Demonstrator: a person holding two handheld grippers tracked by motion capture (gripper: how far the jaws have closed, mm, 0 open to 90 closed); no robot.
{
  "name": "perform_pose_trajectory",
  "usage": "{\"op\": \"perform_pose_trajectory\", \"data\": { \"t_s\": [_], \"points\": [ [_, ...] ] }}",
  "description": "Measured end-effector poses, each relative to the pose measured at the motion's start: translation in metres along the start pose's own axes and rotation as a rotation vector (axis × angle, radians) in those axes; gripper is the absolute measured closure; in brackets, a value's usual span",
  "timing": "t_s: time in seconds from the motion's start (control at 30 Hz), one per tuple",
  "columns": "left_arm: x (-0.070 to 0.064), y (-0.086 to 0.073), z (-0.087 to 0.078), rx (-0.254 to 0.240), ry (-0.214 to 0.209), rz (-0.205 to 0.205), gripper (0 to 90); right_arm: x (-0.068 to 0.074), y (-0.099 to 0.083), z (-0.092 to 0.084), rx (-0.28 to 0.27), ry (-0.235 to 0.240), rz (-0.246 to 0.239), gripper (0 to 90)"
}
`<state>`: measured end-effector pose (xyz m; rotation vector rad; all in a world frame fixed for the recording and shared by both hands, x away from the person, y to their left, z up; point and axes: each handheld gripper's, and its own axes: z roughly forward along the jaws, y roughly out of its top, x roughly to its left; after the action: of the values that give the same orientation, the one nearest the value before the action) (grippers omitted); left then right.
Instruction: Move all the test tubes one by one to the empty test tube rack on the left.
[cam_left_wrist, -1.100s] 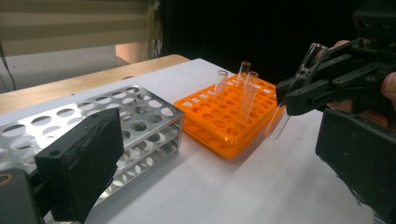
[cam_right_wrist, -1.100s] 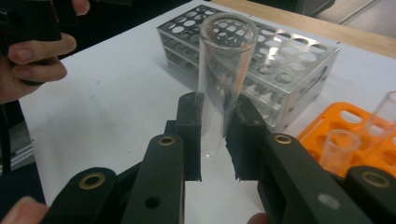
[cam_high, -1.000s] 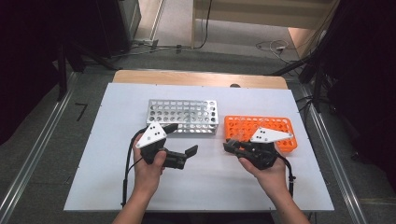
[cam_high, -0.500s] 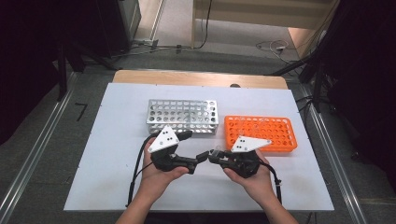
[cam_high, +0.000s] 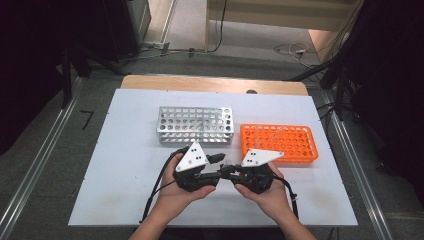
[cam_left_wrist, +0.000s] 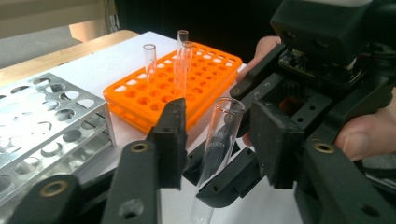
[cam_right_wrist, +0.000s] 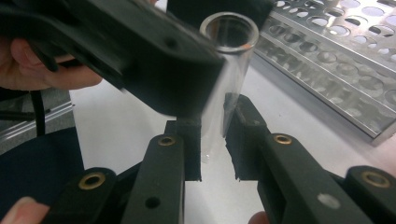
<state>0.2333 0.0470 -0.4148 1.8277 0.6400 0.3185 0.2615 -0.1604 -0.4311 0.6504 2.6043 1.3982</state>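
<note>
passing a glass test tube (cam_left_wrist: 219, 140) between hands: right gripper (cam_right_wrist: 214, 140) clamps its lower part above the surface, left gripper (cam_left_wrist: 217, 140) has just been closing around it, pads not yet touching. next: pinch, release.

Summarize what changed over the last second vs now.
Both hands moved inward from the racks until the grippers met tip to tip. The right gripper stays clamped on the glass tube. The left gripper has just been closing its jaws around the tube, with gaps showing either side. The metal rack, orange rack and its three standing tubes stayed put.
</note>
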Motion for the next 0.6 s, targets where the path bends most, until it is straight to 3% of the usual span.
{"op": "perform_pose_trajectory", "data": {
  "t_s": [0.3,0.6],
  "points": [
    [-0.0023,-0.0006,0.0027,0.004,-0.003,-0.003,68.2,0.0044,0.0016,0.0021,0.011,0.02,-0.014,74.0],
    [-0.0038,-0.001,0.0033,0.008,0.004,0.022,74.9,0.004,0.0014,0.0024,0.013,0.028,-0.01,73.9]
  ]
}}
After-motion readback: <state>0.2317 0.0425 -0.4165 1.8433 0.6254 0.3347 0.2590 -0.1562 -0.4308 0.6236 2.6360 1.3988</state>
